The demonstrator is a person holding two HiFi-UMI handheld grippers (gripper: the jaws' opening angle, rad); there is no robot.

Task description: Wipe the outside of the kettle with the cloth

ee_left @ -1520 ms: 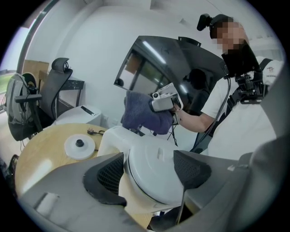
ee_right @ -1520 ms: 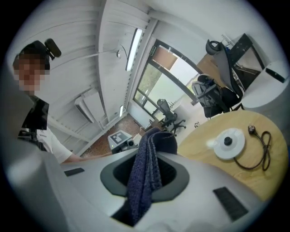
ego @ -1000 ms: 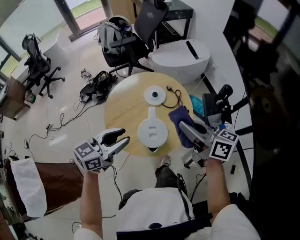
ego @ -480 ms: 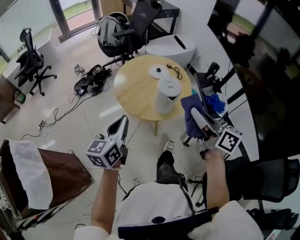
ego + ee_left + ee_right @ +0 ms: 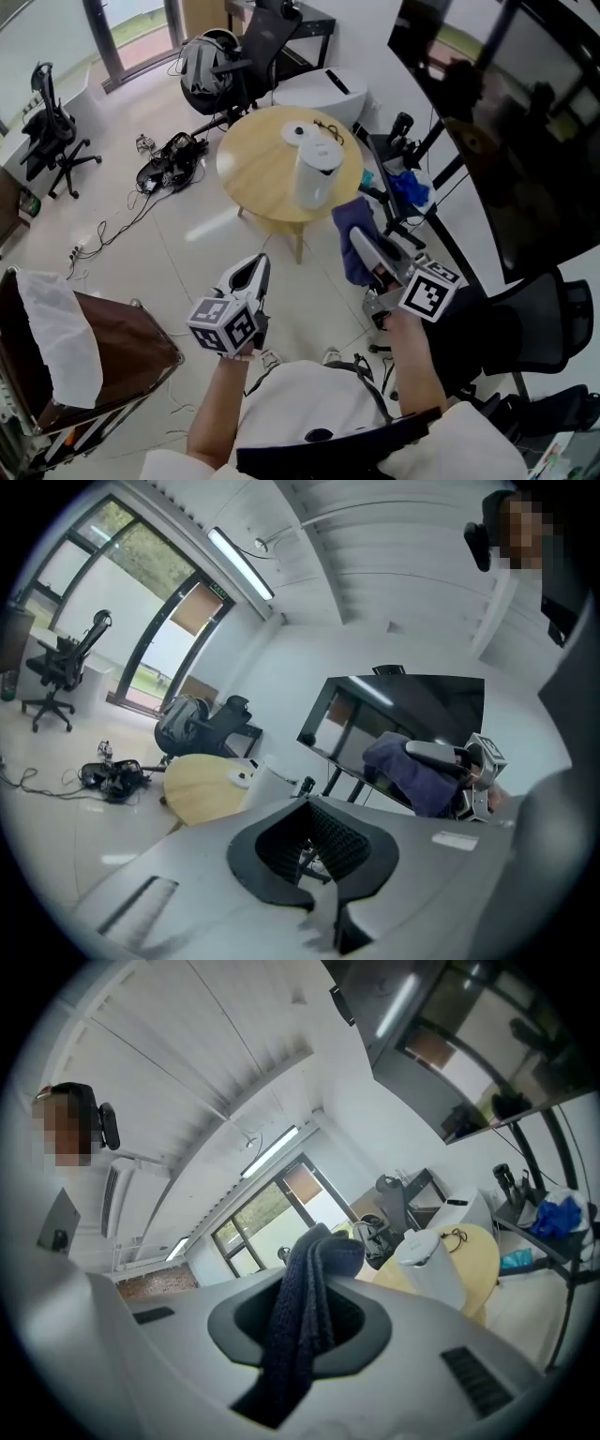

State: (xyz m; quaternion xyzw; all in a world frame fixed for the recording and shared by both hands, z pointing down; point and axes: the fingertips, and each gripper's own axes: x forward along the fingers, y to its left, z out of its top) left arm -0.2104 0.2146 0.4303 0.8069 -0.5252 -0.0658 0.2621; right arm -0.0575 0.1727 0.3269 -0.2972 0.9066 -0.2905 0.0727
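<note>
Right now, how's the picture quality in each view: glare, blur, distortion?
Head view: sharp, with a pale glare patch on the floor beside the table. Left gripper view: fisheye bend, dark corners, soft foreground. Right gripper view: same fisheye, cloth fairly sharp.

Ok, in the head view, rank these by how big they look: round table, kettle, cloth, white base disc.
1. round table
2. kettle and cloth: about alike. The cloth is nearer the camera, so I won't rank these two.
3. white base disc
</note>
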